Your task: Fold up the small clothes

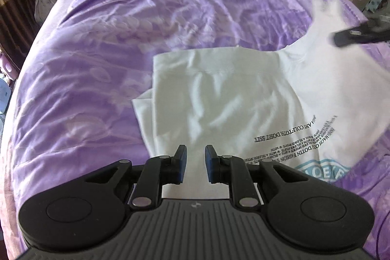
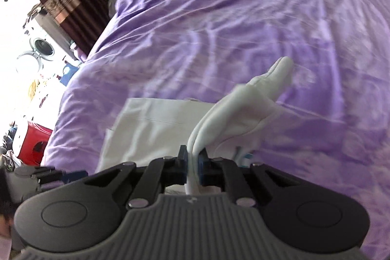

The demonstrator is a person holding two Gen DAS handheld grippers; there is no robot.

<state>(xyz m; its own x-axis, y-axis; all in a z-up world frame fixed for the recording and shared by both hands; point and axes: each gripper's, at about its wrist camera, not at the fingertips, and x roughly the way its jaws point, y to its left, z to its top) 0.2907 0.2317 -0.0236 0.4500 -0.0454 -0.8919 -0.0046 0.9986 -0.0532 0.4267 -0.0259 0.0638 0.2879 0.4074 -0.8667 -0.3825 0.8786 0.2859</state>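
right gripper [image 2: 193,166] is clamped on a bunched white edge of the t-shirt [image 1: 219,101], probably a sleeve or shoulder, motion blur makes it hard to call. shirt lies partly folded on the purple bedspread [image 1: 109,40], printed text showing at the near right side, one part lifted off the bed by your right grip. left gripper [image 1: 195,163] hovers over the near edge, jaws parted, nothing between them. to fold clean, carry the lifted part across over the flat body, keep it taut, lay it square with the folded edge, pin the near hem with your left if it drags.
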